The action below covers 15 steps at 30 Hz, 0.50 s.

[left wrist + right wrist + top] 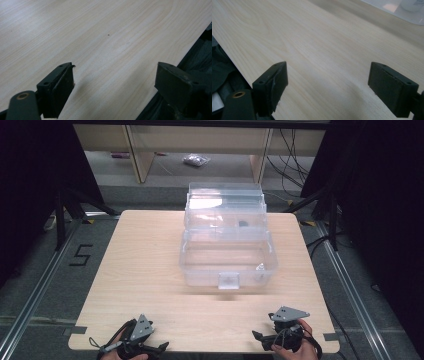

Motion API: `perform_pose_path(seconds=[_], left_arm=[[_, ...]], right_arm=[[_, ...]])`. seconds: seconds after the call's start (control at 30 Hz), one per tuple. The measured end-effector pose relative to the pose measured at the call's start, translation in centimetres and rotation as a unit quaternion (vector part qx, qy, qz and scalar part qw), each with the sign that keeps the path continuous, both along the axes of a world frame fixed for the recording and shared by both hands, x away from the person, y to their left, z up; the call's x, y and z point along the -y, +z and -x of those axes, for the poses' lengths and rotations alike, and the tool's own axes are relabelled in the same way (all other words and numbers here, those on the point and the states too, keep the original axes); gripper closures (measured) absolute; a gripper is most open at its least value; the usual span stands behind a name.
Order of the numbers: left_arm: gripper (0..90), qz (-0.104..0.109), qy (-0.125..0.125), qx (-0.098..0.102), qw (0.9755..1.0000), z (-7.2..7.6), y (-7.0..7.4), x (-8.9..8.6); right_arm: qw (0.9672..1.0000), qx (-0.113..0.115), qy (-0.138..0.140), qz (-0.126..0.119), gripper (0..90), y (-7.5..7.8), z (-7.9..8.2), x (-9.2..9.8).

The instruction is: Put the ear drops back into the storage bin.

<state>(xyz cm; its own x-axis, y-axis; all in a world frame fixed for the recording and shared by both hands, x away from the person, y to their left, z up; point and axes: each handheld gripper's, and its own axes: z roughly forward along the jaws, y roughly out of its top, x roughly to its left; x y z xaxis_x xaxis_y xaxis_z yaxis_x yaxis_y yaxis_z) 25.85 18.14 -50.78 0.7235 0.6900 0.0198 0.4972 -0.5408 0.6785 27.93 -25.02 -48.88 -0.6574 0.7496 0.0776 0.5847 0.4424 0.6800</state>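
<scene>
A: Where's the box?

B: Clear plastic box (227, 255) sits mid-table, a bit toward the far edge, lid (225, 202) tipped up and back behind it. Latch tab on the front wall faces the person. Small white thing inside at the front right corner (260, 268), prob. a little bottle, too blurry to say for sure. Dark speck near the hinge too.

A: Grippers?

B: Both down at the near edge of the table (150, 270), well apart from the box. Left gripper (160, 349) at the near left corner, jaws spread wide w/ nothing between, just bare wood in the left gripper view (115, 85).

A: And the right?

B: Right gripper (256, 336) near the near right corner, hand (295, 347) wrapped round it. Jaws wide apart as well, holding nothing (328, 87). Box edge shows top right in the right gripper view (397, 10).
</scene>
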Motion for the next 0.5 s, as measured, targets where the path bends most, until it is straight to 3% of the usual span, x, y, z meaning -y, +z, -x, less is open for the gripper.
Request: perform_pose_path(seconds=[0.03,0.13,0.17,0.23,0.43,0.5], left_arm=[[15.0,-0.001,-0.001,0.001,1.0000,0.01,0.02,-0.01],[15.0,-0.001,-0.003,0.003,1.0000,-0.03,0.05,-0.06],[15.0,-0.016,-0.014,0.000,0.9998,-0.11,0.21,-0.28],[15.0,-0.009,-0.008,0.003,0.9999,-0.07,0.13,-0.16],[15.0,0.002,-0.001,0.005,1.0000,-0.07,-0.01,-0.05],[15.0,-0.007,-0.011,-0.001,0.9999,-0.09,0.13,-0.17]], right_arm=[[0.9999,0.008,0.010,0.006,16.1,-0.17,-0.14,0.06],[0.9998,-0.004,0.017,0.013,16.1,-0.18,-0.11,0.13],[0.9996,0.001,0.024,0.015,16.1,-0.20,-0.14,0.14],[0.9998,-0.009,0.015,0.013,16.1,-0.13,0.07,0.06],[0.9995,-0.006,0.023,0.020,16.2,-0.22,-0.02,-0.04],[0.9994,-0.009,0.026,0.021,16.2,-0.26,-0.08,0.00]])
